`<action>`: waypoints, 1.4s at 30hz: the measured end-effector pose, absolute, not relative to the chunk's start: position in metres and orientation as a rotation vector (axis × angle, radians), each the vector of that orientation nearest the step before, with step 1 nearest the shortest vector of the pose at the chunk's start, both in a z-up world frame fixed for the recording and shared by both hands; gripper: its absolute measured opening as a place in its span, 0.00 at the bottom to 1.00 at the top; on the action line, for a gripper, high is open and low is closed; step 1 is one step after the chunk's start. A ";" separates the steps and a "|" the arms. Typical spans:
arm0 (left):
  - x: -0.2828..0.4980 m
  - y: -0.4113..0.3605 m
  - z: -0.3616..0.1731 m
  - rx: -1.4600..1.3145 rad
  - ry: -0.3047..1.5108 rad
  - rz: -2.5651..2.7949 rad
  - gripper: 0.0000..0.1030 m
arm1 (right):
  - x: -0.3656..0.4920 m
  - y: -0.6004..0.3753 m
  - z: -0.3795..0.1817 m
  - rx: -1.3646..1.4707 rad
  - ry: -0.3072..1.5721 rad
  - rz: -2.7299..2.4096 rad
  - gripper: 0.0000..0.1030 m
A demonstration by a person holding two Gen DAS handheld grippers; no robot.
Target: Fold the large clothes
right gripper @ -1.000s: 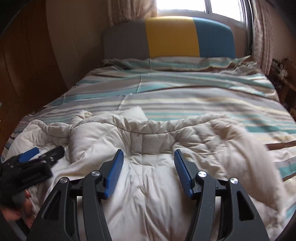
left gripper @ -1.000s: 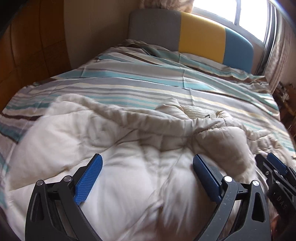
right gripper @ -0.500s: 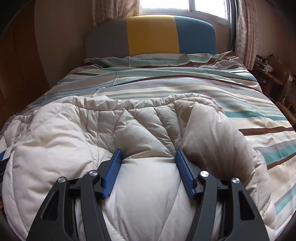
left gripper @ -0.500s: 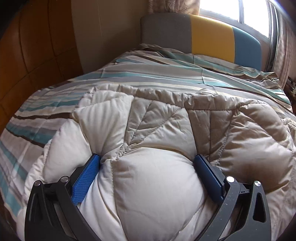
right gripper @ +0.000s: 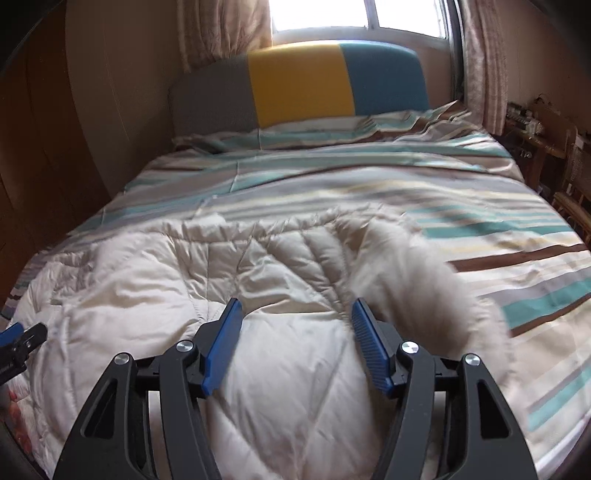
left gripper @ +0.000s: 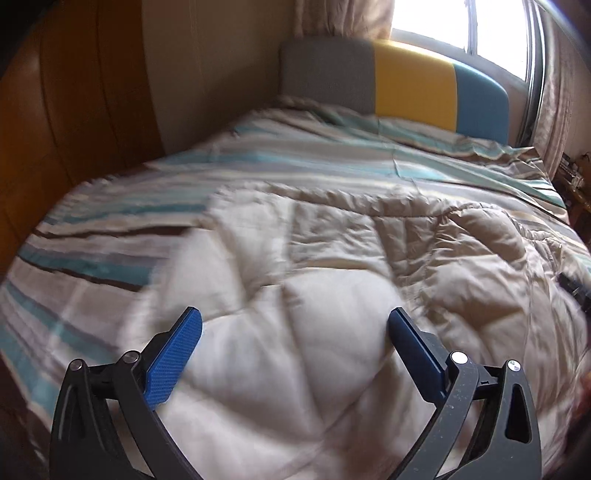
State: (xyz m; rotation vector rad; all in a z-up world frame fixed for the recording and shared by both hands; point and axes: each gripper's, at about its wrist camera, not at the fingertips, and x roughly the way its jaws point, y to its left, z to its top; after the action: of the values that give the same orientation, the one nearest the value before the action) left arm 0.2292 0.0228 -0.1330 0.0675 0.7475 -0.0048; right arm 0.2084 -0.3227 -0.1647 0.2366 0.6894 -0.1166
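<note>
A cream quilted puffer coat point(left gripper: 332, 240) lies bunched on the striped bed point(left gripper: 110, 221), its padded back facing up. My left gripper point(left gripper: 295, 321) has its jaws wide, a thick puff of the coat filling the gap and touching both blue pads. In the right wrist view the coat point(right gripper: 166, 258) bulges the same way between the pads of my right gripper point(right gripper: 295, 314), whose jaws are easing apart slightly. A blurred pale part of the coat point(right gripper: 413, 273) hangs just right of that gripper. The left gripper's tips point(right gripper: 18, 339) show at the far left edge.
The bed's striped cover point(right gripper: 498, 229) stretches beyond the coat to a grey, yellow and blue headboard point(right gripper: 299, 81). A wooden wall point(left gripper: 55, 129) runs along the left side. Wooden furniture point(right gripper: 546, 147) stands at the right, with a bright window point(right gripper: 351, 14) behind.
The coat's near part was lifted and turned over toward the headboard, hiding the collar, and has now sunk flatter onto the bed. Both grippers moved forward with it.
</note>
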 end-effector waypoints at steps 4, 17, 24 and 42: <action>0.222 0.048 -0.148 0.080 0.736 0.038 0.97 | 0.203 -0.328 -0.169 0.166 0.718 -0.197 0.65; 0.212 0.056 -0.153 0.054 0.739 -0.007 0.97 | 0.198 -0.326 -0.179 0.159 0.747 -0.206 0.69; 0.165 0.081 -0.139 -0.060 0.674 0.026 0.97 | 0.142 -0.301 -0.140 0.232 0.665 -0.107 0.74; 0.105 0.121 -0.167 -0.327 0.783 -0.050 0.97 | 0.100 -0.233 -0.143 0.157 0.748 0.001 0.48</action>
State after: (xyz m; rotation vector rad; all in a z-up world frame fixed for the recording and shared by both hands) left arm 0.1049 0.1213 -0.1668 -0.3272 0.7833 -0.0499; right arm 0.0995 -0.2331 -0.1429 0.1570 0.7476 0.0006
